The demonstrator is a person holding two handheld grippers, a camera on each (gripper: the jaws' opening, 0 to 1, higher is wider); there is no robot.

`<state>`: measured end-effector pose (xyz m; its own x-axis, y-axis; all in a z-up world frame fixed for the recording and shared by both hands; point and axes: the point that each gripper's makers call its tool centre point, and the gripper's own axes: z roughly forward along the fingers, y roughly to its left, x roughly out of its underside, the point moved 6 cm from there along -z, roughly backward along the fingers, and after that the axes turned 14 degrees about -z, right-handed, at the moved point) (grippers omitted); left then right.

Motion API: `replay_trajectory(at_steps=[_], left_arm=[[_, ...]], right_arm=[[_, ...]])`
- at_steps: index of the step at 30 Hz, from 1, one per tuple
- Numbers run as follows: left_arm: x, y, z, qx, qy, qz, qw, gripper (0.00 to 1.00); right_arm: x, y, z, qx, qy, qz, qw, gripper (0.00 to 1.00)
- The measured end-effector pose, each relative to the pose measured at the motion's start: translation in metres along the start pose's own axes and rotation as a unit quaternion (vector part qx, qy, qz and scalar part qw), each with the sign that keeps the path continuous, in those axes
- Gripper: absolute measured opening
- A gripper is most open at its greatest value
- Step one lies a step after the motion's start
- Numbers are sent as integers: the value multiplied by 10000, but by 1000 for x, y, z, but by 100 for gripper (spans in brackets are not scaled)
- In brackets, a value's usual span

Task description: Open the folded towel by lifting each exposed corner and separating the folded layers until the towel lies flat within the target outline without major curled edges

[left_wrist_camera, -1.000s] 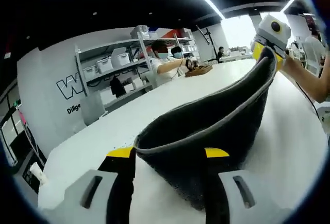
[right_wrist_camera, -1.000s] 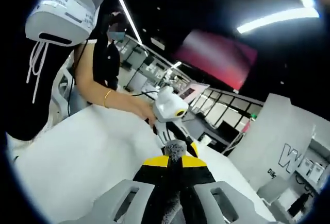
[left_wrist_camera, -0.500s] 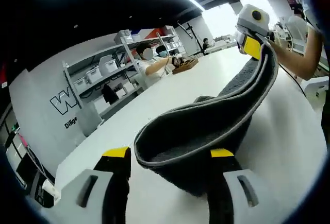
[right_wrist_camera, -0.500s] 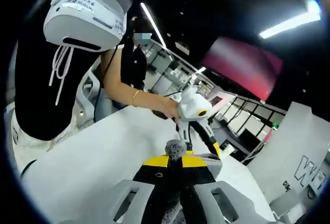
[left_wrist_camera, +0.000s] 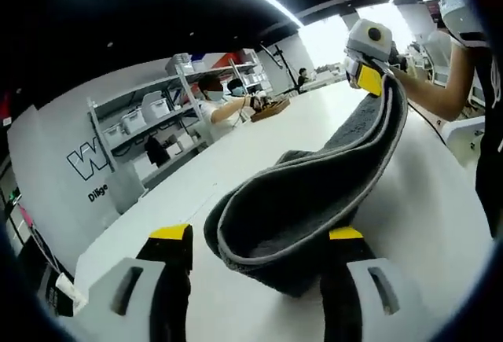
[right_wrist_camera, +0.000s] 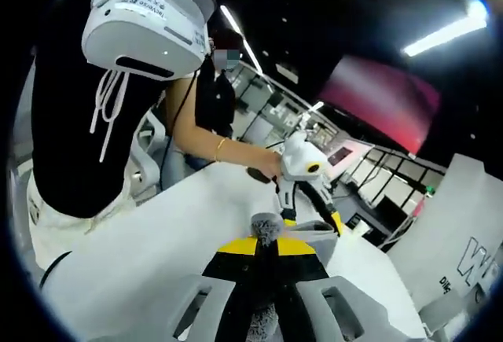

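In the left gripper view, our left hand-held gripper (left_wrist_camera: 255, 240) clamps one end of the grey towel (left_wrist_camera: 314, 193), hung sagging above the white surface (left_wrist_camera: 236, 169) so its layers can part. In the right gripper view, our right hand-held gripper (right_wrist_camera: 267, 245) pinches the other corner; open surface surrounds us.

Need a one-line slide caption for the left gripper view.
Dark grey towel with pale edging sags between the left gripper and the right gripper above the white table.
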<state>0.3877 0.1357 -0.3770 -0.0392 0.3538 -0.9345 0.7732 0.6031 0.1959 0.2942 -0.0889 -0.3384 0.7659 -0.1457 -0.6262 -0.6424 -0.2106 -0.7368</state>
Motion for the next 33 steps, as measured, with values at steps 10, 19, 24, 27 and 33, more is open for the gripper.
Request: replay_trajectory(at_steps=[10,19,24,27,33], left_arm=[[9,-5,1,511,-245,-328,9979,51],[14,-19,1,768,-282,-463,9956,24],[17,-37,-5,1002,-322,-645,9924,8],[22,-49,-9,1037,-193,-539,9930,8],[23,-59,-18,937,-212,-579,9937,7]], right_arm=[[-2,16,-1,-207,122,53,9997,0],[2,27,-8,-180,309,212,9991,0],[7,32,-14,-206,541,337,9978,0],[6,34,-18,-273,622,346,9971,0],[6,34,-24,-301,736,350,9962,0]])
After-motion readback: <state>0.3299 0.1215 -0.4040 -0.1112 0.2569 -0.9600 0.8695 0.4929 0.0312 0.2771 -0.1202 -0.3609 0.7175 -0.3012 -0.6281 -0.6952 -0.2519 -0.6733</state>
